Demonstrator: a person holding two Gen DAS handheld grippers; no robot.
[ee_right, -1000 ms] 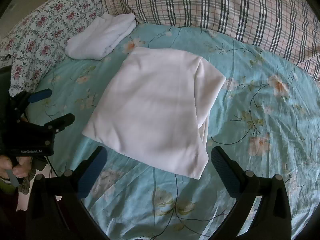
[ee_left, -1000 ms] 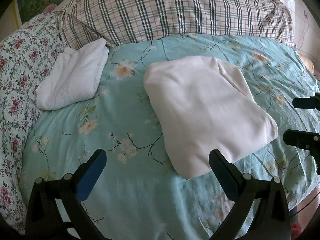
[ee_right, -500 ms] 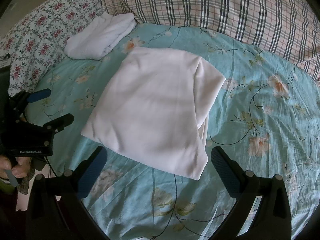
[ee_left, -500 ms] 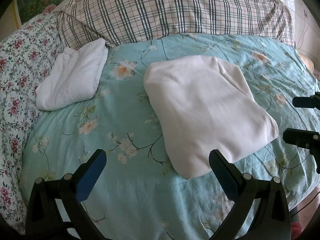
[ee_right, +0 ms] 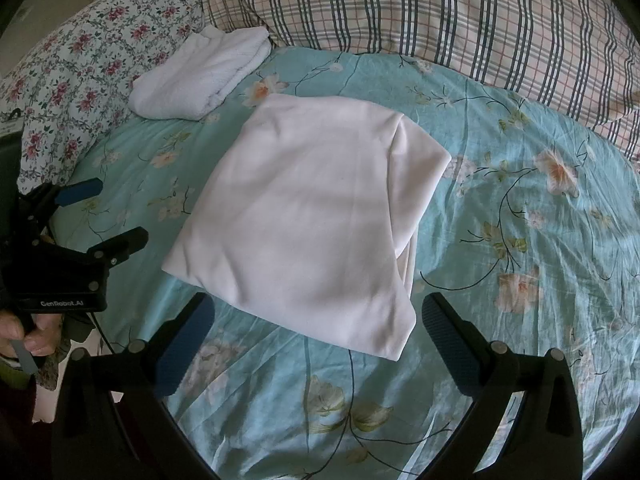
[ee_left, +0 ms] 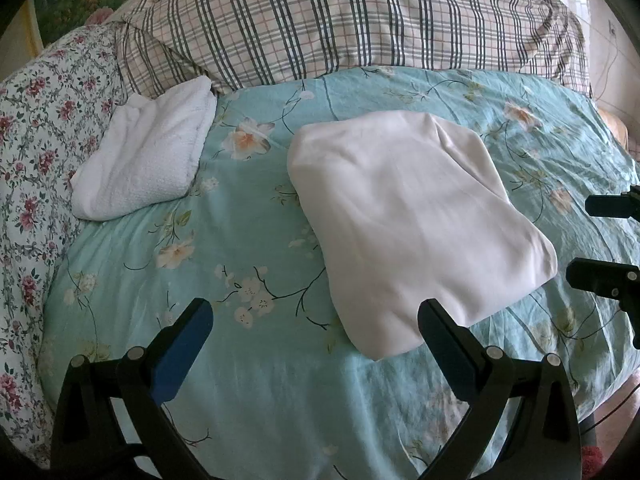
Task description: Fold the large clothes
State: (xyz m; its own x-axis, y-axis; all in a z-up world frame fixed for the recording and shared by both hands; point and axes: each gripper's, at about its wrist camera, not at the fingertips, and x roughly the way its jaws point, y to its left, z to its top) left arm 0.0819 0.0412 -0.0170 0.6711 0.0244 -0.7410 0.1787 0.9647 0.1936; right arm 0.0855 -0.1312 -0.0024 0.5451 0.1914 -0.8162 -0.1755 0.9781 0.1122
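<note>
A pale pink garment [ee_left: 412,216] lies folded into a thick rectangle on the turquoise floral bedsheet [ee_left: 240,264]; it also shows in the right wrist view [ee_right: 316,220]. My left gripper [ee_left: 314,316] is open and empty, just short of the garment's near corner; it appears at the left edge of the right wrist view [ee_right: 104,216]. My right gripper [ee_right: 316,312] is open and empty, hovering at the garment's near edge; its fingers show at the right edge of the left wrist view [ee_left: 600,240].
A folded white towel [ee_left: 148,160] lies at the back left, also in the right wrist view [ee_right: 204,76]. A plaid pillow [ee_left: 360,20] spans the back. A floral rose-print pillow [ee_left: 36,140] lies along the left side.
</note>
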